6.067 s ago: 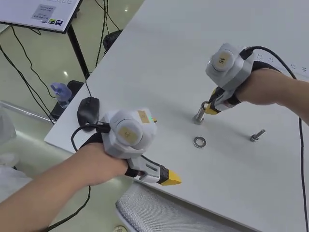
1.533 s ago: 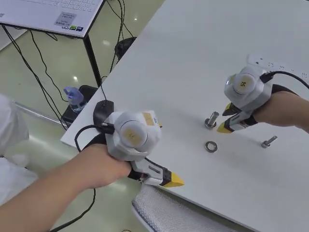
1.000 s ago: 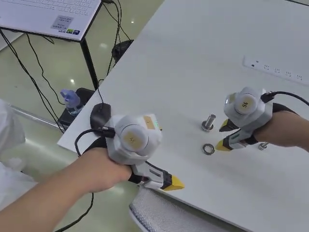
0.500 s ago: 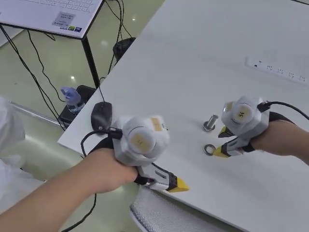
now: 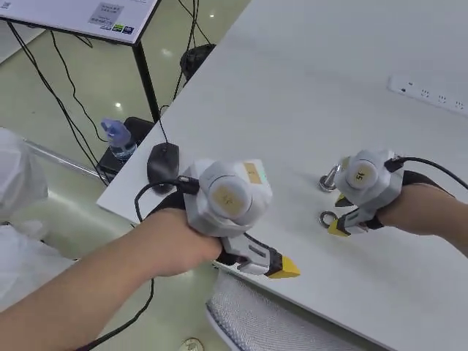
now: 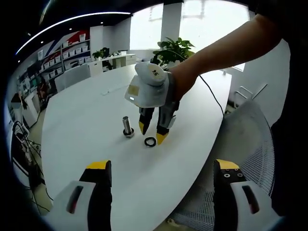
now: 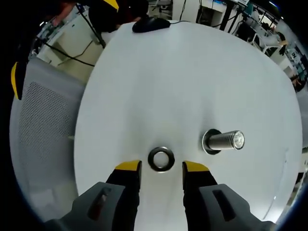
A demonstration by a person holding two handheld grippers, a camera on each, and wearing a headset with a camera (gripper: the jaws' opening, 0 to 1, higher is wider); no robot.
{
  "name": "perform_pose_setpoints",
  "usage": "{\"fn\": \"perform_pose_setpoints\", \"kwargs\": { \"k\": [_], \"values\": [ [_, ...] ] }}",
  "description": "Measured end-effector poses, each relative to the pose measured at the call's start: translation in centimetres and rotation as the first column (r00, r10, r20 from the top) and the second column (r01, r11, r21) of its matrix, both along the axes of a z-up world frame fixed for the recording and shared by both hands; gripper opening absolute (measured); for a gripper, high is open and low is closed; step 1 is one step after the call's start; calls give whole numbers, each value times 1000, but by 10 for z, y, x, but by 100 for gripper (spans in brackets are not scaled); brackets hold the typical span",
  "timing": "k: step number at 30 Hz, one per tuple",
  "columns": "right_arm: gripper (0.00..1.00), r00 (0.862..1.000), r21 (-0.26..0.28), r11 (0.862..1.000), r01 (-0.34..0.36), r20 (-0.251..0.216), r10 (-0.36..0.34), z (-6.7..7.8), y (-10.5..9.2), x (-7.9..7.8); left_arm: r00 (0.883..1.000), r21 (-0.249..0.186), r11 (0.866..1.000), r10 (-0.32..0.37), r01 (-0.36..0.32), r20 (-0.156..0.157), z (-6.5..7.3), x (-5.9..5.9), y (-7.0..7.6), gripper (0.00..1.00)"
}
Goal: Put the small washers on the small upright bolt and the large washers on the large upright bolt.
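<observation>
the flat, shiny silver metal ring washer (image 7: 161, 159) lies on the white table (image 7: 192, 72) just beside the large upright silver bolt (image 7: 223, 140), right at the parted yellow tips of the right gripper (image 6: 151, 134), while the left gripper (image 6: 162, 164) hangs wide open by the table's edge.

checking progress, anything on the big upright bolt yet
A ring circles the base of the large bolt; washer or bolt head, cannot tell. One washer lies on the table between the open jaws of the right gripper.
</observation>
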State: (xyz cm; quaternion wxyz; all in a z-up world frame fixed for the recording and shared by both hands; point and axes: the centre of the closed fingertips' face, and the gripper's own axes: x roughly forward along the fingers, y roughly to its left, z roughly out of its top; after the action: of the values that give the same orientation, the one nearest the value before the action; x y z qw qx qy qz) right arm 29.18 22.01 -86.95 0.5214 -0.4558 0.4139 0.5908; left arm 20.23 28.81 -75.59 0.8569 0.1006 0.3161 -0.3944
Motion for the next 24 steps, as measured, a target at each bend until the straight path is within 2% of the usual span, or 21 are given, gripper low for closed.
{"fn": "perform_pose_setpoints", "kwargs": {
  "k": [7,24],
  "values": [
    [35,1000,-6,1000,-5,26,5,-3,3,0,1000,4,1000,1,-1,-4,-3,-4,2,87],
    [31,999,-44,998,33,21,-32,-5,1,3,1000,-11,1000,25,-26,-8,-4,-10,7,84]
  ]
}}
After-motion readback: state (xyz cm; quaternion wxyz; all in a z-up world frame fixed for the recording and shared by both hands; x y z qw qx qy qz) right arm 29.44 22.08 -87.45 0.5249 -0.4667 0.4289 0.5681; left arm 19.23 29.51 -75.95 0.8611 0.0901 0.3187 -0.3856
